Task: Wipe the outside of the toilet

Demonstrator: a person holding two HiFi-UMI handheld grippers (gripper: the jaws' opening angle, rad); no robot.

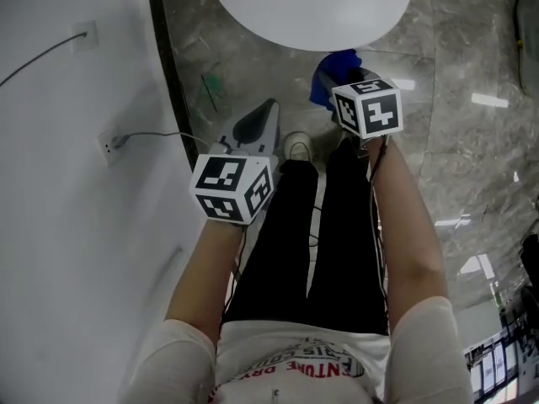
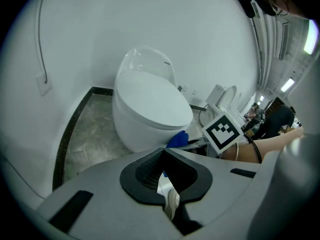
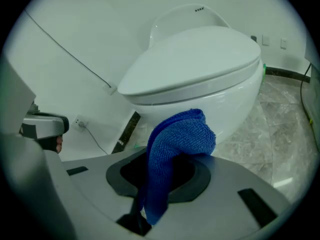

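Gripping a blue cloth (image 3: 177,144) in the right tongs (image 3: 165,176); holding the left tongs (image 2: 162,174) closed, empty. Facing the toilet (image 3: 200,59) just ahead of both. Looks like the approach; next, likely pressing the cloth flat against its side.

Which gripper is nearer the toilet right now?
Right. The right gripper, shut on the blue cloth, is just short of the toilet front; the left gripper hangs further back, beside the wall.

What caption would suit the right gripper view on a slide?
Right gripper shut on a blue cloth, facing the closed white toilet it is meant to wipe.
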